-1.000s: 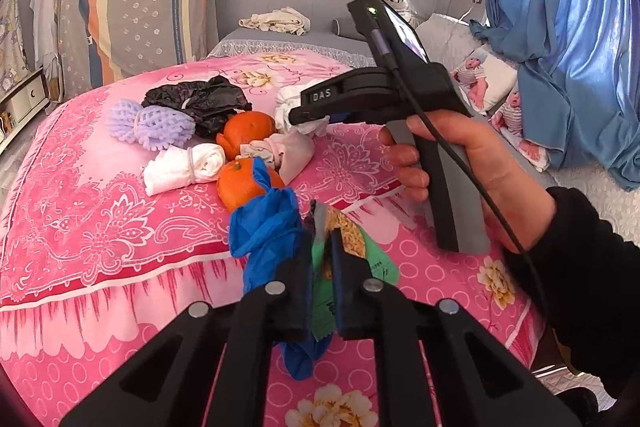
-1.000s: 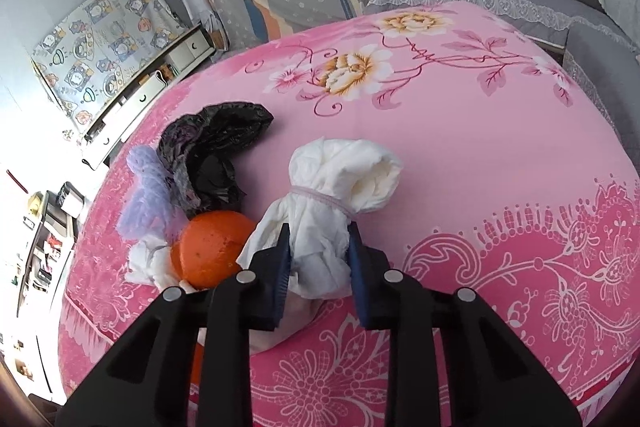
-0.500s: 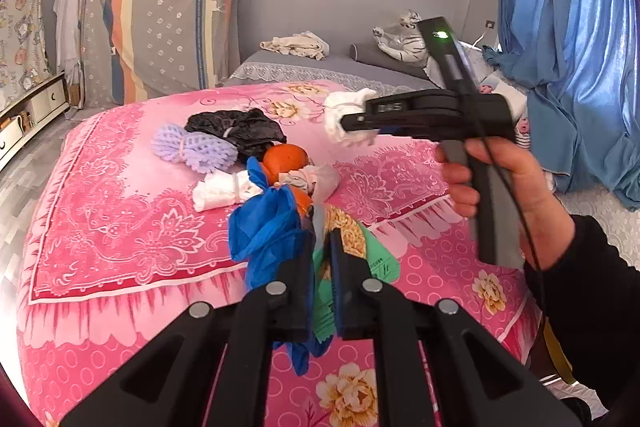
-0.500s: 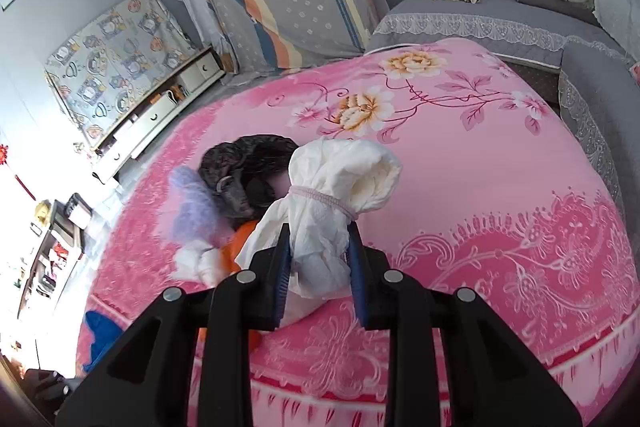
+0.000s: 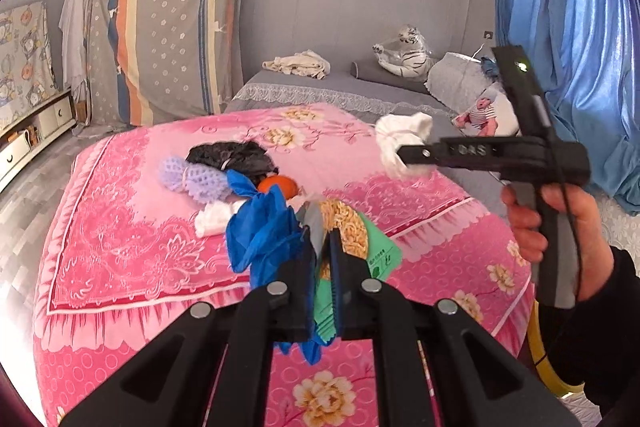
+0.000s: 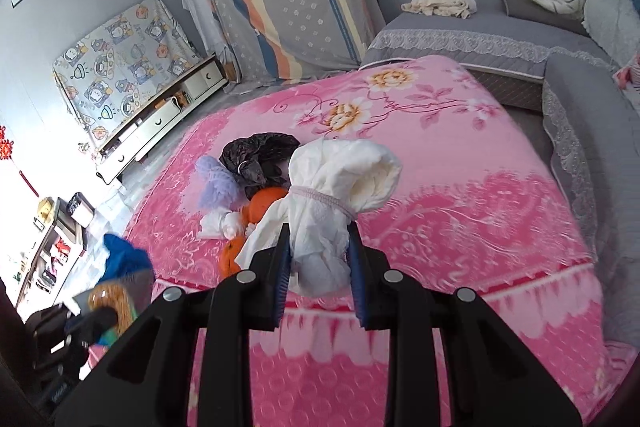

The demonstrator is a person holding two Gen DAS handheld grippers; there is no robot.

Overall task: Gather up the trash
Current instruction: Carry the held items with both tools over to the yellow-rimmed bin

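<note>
Both grippers are held up over the near edge of the bed (image 5: 120, 247), tilted downward toward it. The left gripper (image 5: 320, 259) has its jaws pinched tight on two pieces at once: a crumpled blue glove (image 5: 260, 235) of thin rubbery stuff that bunches to the left of the jaws and dangles below them, and a flat green wrapper (image 5: 372, 255) with a picture of noodles printed on it. There is small writing on the green part, too small to read.

The right gripper (image 6: 318, 259) is carried by a bare hand (image 5: 560, 227) coming out of a dark sleeve (image 5: 600, 327), the handle upright in the fist. Its jaws are clamped on the lower end of a white bundle (image 6: 336, 203) of soft, papery material, rolled up and cinched at the waist by a thin pink elastic band; the puffed upper end sticks out past the fingertips, clear of the bedspread. The side of this gripper carries raised letters that look like "DAS".

Left on the pink flowered bedspread, near the middle toward the left edge, sit a black plastic bag (image 6: 256, 155), a lilac foam net (image 6: 216, 183), an orange (image 6: 266, 203), a second orange (image 6: 230, 255) nearer the front edge and a small white wad (image 6: 218, 223), all huddled together and touching.
</note>
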